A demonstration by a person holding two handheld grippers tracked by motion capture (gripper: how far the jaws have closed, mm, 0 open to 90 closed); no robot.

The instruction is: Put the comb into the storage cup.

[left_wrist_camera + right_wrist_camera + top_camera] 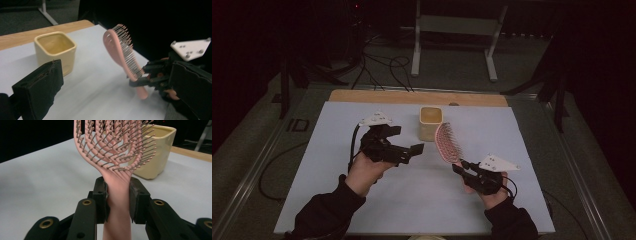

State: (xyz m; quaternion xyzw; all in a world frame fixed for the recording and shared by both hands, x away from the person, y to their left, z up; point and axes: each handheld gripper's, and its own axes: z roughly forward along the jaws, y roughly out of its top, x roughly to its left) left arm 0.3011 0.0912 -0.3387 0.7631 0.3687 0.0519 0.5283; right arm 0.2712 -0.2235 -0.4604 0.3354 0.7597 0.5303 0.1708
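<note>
On the table (332, 165), right of centre: right gripper (460, 167) clamping its jaws on the neck of the pink hairbrush (446, 142), holding it off the white surface. Seen in the right gripper view, both black pads (100, 200) pressing against either side of the handle just below the bristled head (113, 142), head rising upright and away from the camera, bristles facing it. Seen in the left gripper view, the same hairbrush (123, 58) tilting, head uppermost and leaning toward the cup, handle end poking out beneath the right gripper (140, 81). Standing just behind the brush head, near the far middle of the table: a square pale-yellow cup (430, 122), upright, mouth open, apart from the brush; also showing in the left gripper view (55, 51) and behind the bristles in the right gripper view (156, 152).

Hovering left of the cup: left gripper (404, 142), held in the person's left hand (367, 172), jaws standing wide apart and gripping nothing, pointing across toward the brush. Nearer jaw pad (37, 92) looming in front of the cup in its own view, other jaw at the right edge. Dark sleeves (327, 212) entering from the bottom of the high view.
</note>
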